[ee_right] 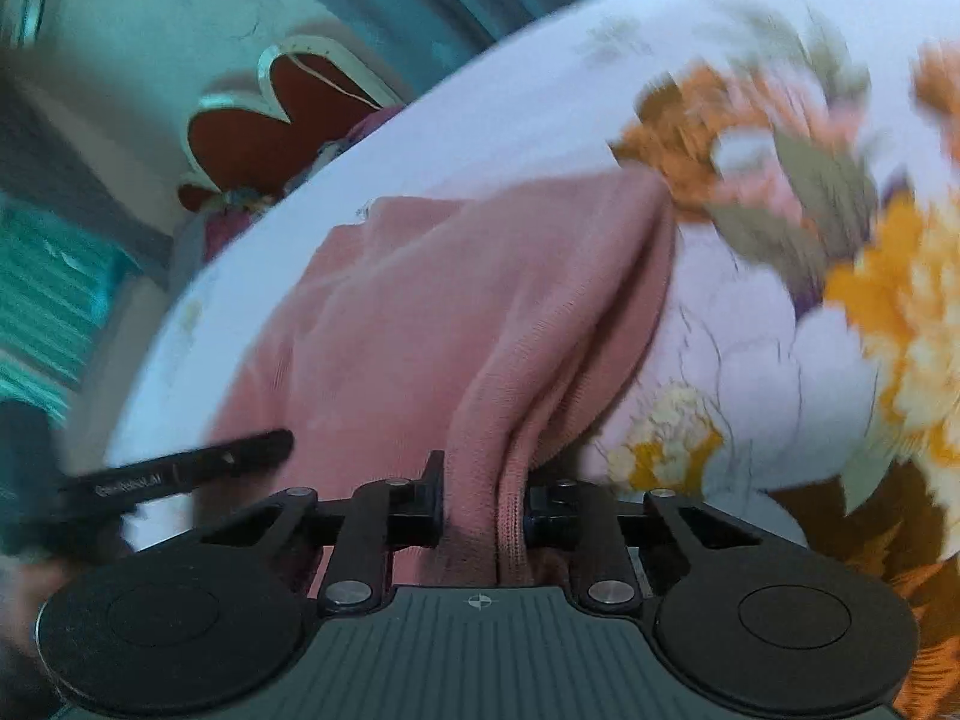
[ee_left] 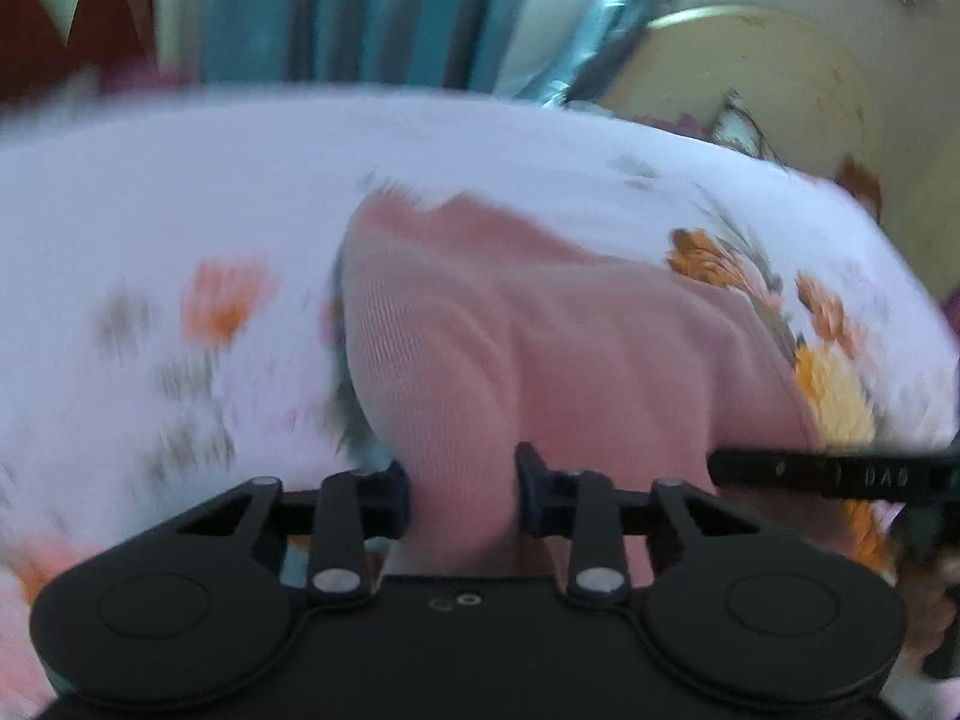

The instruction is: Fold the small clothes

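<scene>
One pink knit garment [ee_left: 540,324] is lying on the floral bedsheet [ee_left: 150,192], its ribbed fabric bunching into soft folds, and both tools are gripping it. The left tool [ee_left: 463,492] is clamping a thick wad of the pink knit between its pads. The right tool [ee_right: 483,504] is pinching two rolled ridges of the same cloth, with the far finger of the left tool poking in at nine o'clock. The sheet is showing white with orange and yellow blooms, smooth and open from ten to two o'clock. Past its far edge, teal curtains [ee_left: 336,6] are hanging at twelve, and a red scalloped headboard [ee_right: 270,120] is sitting at ten.
</scene>
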`<state>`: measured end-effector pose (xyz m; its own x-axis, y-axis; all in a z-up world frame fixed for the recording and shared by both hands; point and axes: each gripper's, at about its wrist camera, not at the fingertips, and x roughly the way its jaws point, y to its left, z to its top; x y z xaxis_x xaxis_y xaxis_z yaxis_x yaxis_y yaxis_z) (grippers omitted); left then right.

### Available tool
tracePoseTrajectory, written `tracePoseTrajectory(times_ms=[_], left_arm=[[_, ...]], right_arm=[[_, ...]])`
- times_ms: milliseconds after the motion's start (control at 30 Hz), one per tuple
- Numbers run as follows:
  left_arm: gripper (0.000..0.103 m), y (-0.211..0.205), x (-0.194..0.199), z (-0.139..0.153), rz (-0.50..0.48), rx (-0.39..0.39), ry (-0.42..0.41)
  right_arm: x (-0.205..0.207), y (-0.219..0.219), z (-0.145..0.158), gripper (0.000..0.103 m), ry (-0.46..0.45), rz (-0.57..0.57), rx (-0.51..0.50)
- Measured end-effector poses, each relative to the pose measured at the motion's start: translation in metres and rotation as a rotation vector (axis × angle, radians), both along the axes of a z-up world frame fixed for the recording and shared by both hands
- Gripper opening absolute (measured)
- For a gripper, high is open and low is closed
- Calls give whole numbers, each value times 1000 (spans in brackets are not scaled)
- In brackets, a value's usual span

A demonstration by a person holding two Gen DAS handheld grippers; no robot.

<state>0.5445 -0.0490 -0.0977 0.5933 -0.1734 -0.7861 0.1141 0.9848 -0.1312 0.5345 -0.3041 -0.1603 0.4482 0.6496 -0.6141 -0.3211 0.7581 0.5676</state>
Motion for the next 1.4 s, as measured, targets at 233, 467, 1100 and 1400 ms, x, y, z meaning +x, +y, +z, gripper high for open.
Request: tracePoseTrajectory(times_ms=[233, 467, 1100, 1400], left_arm=[[30, -8, -8, -4, -53, 93, -23], [30, 5, -18, 8, -123, 67, -62], [30, 187, -70, 55, -50, 86, -154], [56, 289, -73, -13, 72, -65, -37]], right_arm=[[-17, 4, 1, 20, 7, -55, -92], [-32, 20, 27, 20, -38, -107, -137], [-62, 218, 83, 20, -173, 14, -170], [-34, 296, 3, 21, -48, -17, -201]])
